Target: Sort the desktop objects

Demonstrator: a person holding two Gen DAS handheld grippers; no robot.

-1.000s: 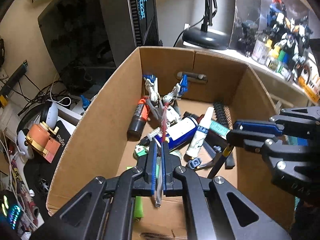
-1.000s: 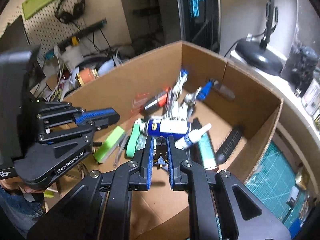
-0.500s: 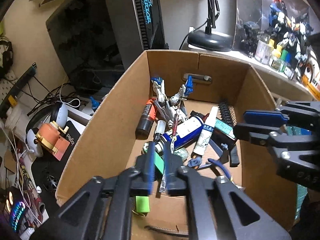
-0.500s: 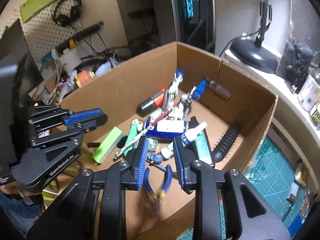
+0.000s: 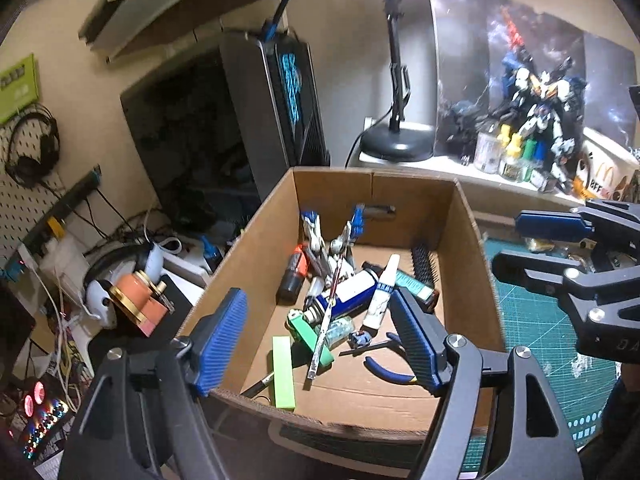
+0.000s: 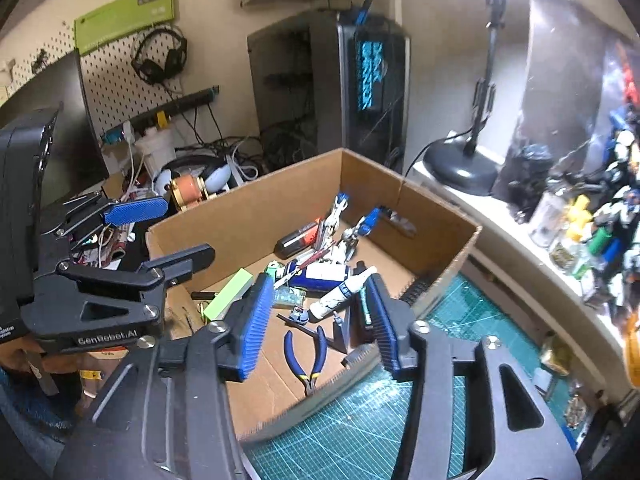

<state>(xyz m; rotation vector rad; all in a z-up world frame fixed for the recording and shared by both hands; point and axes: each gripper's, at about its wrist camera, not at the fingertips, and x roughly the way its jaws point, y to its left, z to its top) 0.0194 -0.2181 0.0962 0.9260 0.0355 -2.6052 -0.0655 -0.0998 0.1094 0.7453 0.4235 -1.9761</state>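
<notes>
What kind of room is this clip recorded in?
Most likely a home hobby or model-building desk: a green cutting mat, a robot model kit with paint bottles on the shelf, and a pegboard holding headphones.

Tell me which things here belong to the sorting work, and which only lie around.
Belonging to the job:
- brown cardboard box
- blue-handled pliers on its floor
- flat light-green block
- white glue tube
- left gripper and right gripper, both empty, jaws opening

Only lying around:
- black desk lamp
- black headphones
- dark computer tower
</notes>
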